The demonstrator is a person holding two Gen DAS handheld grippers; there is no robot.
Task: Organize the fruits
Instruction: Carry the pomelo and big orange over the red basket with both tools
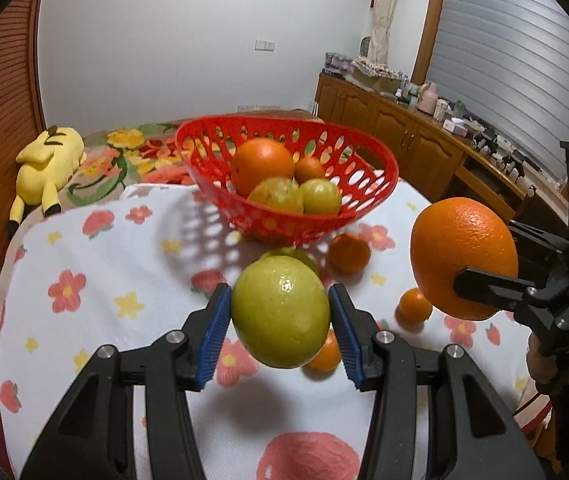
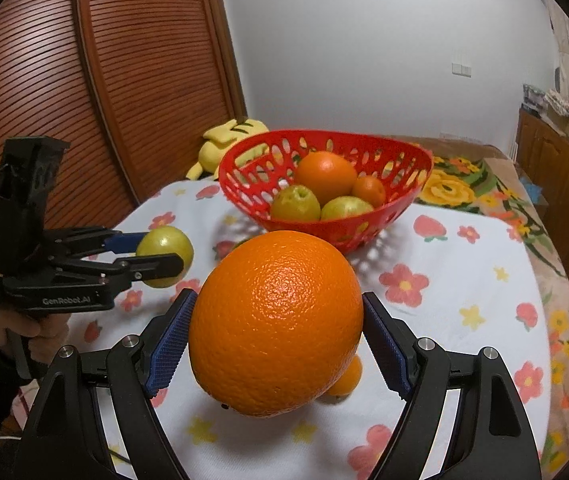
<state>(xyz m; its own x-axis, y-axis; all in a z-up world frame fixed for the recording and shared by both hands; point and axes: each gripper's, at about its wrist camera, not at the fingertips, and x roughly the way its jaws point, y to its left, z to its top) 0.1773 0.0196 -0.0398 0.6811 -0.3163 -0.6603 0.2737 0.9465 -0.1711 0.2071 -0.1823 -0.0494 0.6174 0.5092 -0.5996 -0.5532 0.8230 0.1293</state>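
My left gripper (image 1: 280, 316) is shut on a green fruit (image 1: 280, 312) and holds it above the flowered cloth; it also shows in the right wrist view (image 2: 164, 254). My right gripper (image 2: 276, 328) is shut on a large orange (image 2: 276, 320), seen at the right in the left wrist view (image 1: 464, 258). A red perforated basket (image 1: 348, 216) stands beyond both, holding an orange (image 1: 262, 164), a small orange and two green fruits. Loose on the cloth lie small oranges (image 1: 349, 252), (image 1: 415, 305) and another green fruit (image 1: 290, 255) behind the held one.
A yellow plush toy (image 1: 50, 164) lies at the far left by the wooden slatted door (image 2: 44, 100). A wooden sideboard (image 1: 424, 144) with clutter runs along the right. The cloth's edges drop off at the left and right.
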